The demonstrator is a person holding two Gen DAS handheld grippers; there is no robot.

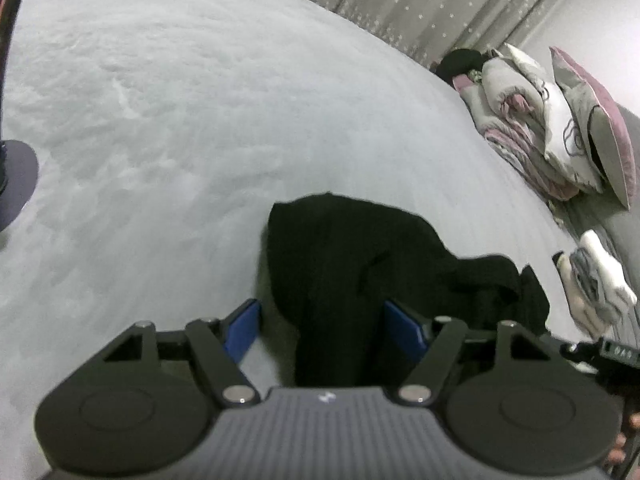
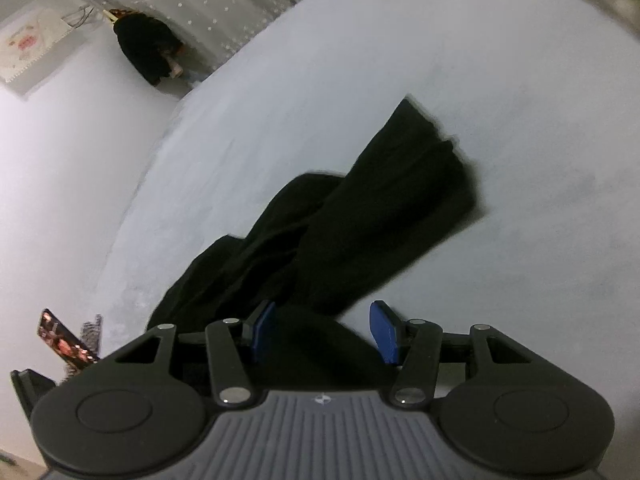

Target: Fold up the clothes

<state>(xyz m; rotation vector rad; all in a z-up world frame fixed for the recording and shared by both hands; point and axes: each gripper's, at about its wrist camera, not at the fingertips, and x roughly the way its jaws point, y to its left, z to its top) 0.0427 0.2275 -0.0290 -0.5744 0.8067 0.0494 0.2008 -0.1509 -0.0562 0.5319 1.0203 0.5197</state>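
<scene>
No legible brand or writing anywhere; only a small pale emblem on each gripper's ribbed grey housing, too small to read.

Left gripper (image 1: 322, 320) held low over the grey bedspread (image 1: 160, 120), blue-padded fingers (image 1: 242, 326) spread wide apart, a strip of the black garment (image 1: 340, 256) running between them toward the camera without being pinched. Fingertips of a hand (image 1: 624, 440) just visible at the housing's lower right edge.

Right gripper (image 2: 326, 330) likewise low and tilted, blue fingers (image 2: 384, 330) parted, black cloth bunched between them and against the left pad; no clamping visible.

Garment crumpled on the bedspread, one long panel (image 2: 400, 200) stretched away from the right gripper.

Only in the left wrist view: floral pillows and folded bedding (image 1: 552, 120) beyond the garment, starred curtain (image 1: 400, 0) behind them.

Only in the right wrist view: dark coat (image 2: 146, 48) hanging on the wall, far beyond the garment.
</scene>
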